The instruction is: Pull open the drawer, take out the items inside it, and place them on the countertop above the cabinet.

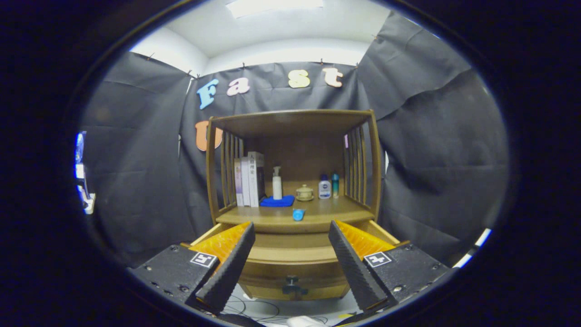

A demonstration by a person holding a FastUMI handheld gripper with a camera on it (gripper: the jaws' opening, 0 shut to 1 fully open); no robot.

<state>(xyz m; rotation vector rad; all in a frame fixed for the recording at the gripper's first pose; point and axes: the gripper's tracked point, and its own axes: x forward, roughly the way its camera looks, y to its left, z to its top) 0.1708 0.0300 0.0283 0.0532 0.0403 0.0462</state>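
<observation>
From the gripper view, the gripper [290, 265] is held level and points straight at the wooden cabinet [292, 181]. Its two fingers [229, 268] stand wide apart, so it is open and holds nothing. The fingers frame the lower part of the cabinet, one on each side, and they touch no part of it.

Between the fingers I see the drawer [292, 263], which is pulled out toward the gripper. Its front panel faces us and carries a dark handle [292, 286] in the middle, low between the fingertips. What lies inside the drawer I cannot tell from this angle.

Above the drawer is the countertop [317, 215], beyond the fingers. Near its front edge lies a small blue item [298, 214]. Further back a blue cloth [278, 201] lies flat, with a white pump bottle [277, 182] standing just behind it. To the left of these some books [248, 179] stand upright against the slatted side. To the right are a small lidded jar [304, 192], a white bottle with blue cap [324, 187] and a teal bottle [335, 185], close together.

Under the cabinet some cables [254, 309] lie on the floor.
</observation>
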